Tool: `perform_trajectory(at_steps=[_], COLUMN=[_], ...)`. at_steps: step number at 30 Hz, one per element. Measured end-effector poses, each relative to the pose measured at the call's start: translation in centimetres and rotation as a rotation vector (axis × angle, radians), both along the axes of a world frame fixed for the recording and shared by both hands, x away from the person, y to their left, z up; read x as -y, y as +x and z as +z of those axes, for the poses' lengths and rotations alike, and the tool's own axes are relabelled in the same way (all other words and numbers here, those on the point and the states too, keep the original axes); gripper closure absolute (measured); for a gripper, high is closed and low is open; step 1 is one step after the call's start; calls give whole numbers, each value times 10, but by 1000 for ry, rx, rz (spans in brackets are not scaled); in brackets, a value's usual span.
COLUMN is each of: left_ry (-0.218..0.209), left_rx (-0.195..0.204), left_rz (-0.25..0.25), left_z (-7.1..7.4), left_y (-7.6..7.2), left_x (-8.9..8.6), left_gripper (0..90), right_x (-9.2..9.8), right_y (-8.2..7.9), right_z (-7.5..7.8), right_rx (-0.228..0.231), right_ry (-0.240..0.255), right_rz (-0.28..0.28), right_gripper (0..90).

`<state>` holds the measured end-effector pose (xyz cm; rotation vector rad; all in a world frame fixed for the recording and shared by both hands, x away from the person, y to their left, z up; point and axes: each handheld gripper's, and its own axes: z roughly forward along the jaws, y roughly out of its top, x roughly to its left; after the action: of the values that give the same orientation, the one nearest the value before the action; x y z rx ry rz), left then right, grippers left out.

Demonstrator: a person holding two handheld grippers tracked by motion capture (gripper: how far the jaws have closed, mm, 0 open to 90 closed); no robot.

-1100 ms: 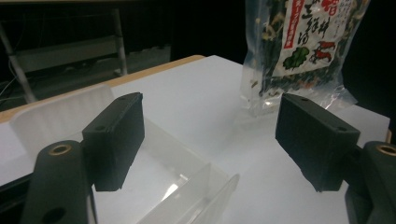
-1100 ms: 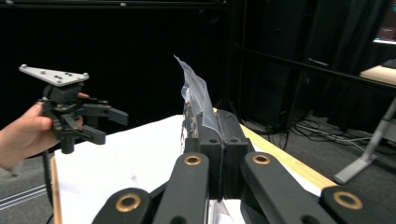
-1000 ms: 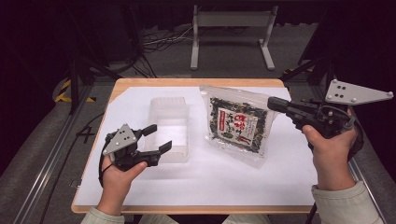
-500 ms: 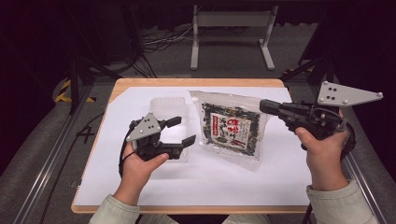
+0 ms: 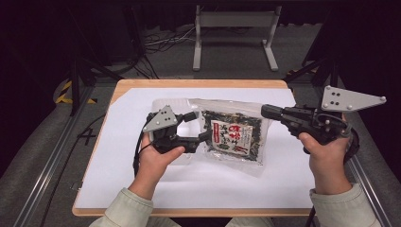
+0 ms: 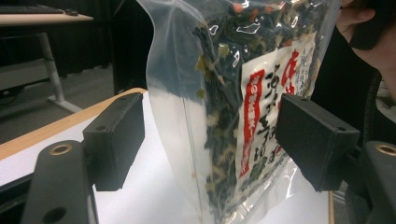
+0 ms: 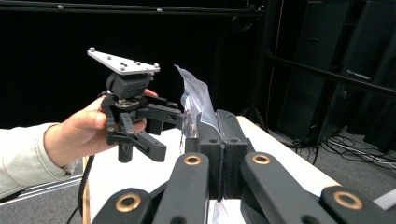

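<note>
bag [image 5: 234, 135]: clear pouch, dried greens, red/white label; held up over table [image 5: 118, 189], edge-on betw. hands.
R gripper [image 7: 219, 126]: jaws clamped on bag's edge.
L gripper [image 6: 210, 135]: jaws wide, pads astride bag's other side, not touching.
step: L should close squarely on plastic, below seal; avoid crushing contents.

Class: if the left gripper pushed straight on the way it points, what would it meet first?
Most likely the clear bag of dried greens: its edge already stands between the left gripper's open fingers, untouched.
</note>
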<state>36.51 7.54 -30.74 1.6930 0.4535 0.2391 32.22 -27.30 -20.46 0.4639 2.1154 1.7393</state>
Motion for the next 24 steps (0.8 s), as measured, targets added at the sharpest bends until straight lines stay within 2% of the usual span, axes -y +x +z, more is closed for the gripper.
perform_trajectory(at_steps=[8, 15, 24], left_ry=[-23, -55, -67], left_rx=[-9, -16, 30], left_rz=[-26, -53, -75], left_z=[0, -1, 0], left_y=[4, 4, -5], left_x=[12, 13, 18], left_gripper=[251, 268, 340], right_x=[-1, -2, -2], right_y=[0, 0, 2], right_z=[-4, -7, -10], right_rx=[-5, 4, 2], right_ry=[10, 7, 17], right_rz=[22, 58, 75], right_gripper=[900, 900, 900])
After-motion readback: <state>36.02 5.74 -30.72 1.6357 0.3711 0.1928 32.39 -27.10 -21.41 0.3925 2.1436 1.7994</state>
